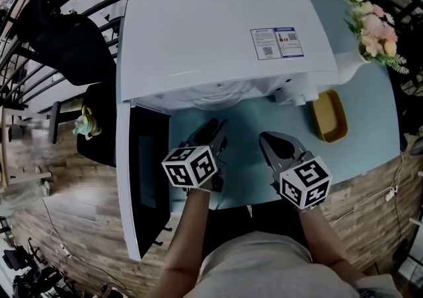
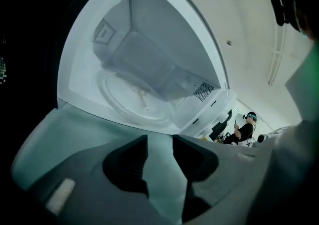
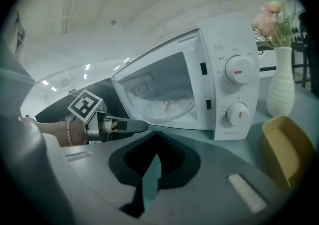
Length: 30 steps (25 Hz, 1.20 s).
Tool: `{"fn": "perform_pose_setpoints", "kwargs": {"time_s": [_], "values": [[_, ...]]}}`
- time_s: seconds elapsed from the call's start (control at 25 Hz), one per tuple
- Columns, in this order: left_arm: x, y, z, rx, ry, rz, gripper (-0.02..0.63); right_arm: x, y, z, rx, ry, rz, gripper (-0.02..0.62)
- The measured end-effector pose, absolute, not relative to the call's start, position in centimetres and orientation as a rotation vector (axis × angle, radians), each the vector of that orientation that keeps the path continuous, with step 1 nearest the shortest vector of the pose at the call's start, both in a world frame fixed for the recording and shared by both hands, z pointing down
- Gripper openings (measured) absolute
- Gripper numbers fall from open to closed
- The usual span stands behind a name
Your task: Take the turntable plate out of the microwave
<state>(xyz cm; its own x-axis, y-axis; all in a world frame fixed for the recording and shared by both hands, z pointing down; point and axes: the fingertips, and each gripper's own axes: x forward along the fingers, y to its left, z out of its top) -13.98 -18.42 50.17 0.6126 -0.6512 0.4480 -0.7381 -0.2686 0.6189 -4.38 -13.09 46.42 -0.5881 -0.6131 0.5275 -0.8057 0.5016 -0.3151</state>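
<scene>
task's thing: the turntable plate [image 2: 133, 103] is lying flat on the floor of the microwave [image 1: 218, 32] cavity, not yet lifted out.
door: the door [image 1: 142, 178] is hanging wide open on the person's left, so it is leaving the mouth of the cavity clear.
left gripper: the left gripper [image 1: 210, 130] is hovering over the table [image 1: 244, 181] just before the opening, with its jaws standing part way apart and nothing between them but bare table.
right gripper: the right gripper [image 1: 267, 138] is hovering beside it, jaws closed tip to tip and holding nothing.
which way the plate lies: straight ahead of both grippers and deeper in, past the cavity's front sill. both are sitting outside the cavity and apart from the plate.
axis: the plate is round, so no long axis is mattering. what is counting is its near rim, which is facing the grippers.
nearer hand: judging from the head view, the left gripper is sitting squarely before the opening, while the right one is sitting toward the opening's right edge, close to the side with the dials [image 3: 238, 69]. the left one looks better placed.
next move, as a judgement: a forward reach over the sill to the near rim is looking likely, and the right jaws are needing to open first if they are to share the grip.
</scene>
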Motion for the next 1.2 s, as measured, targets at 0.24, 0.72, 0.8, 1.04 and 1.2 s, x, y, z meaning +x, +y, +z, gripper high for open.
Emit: {"fn": "perform_pose_setpoints", "kwargs": {"time_s": [0.24, 0.72, 0.8, 1.04, 1.2], "values": [[-14.5, -20.2, 51.5, 1.865, -1.07, -0.018, 0.184, -4.4, -13.2, 47.6, 1.188, -2.37, 0.806, 0.023], [-14.8, -22.5, 52.7, 1.661, -1.039, -0.273, 0.186, -4.2, -14.0, 49.0, 1.181, -2.34, 0.831, 0.023], [-14.8, -22.9, 52.8, 1.642, -1.034, -0.294, 0.185, -4.3, -14.3, 49.0, 1.181, -2.34, 0.831, 0.023], [-14.6, -23.4, 52.7, 1.671, -1.036, -0.308, 0.117, -4.2, -14.6, 49.6, 1.181, -2.337, 0.848, 0.023], [-14.7, -23.4, 52.7, 1.672, -1.034, -0.317, 0.115, -4.4, -15.0, 49.6, 1.174, -2.343, 0.848, 0.023]]}}
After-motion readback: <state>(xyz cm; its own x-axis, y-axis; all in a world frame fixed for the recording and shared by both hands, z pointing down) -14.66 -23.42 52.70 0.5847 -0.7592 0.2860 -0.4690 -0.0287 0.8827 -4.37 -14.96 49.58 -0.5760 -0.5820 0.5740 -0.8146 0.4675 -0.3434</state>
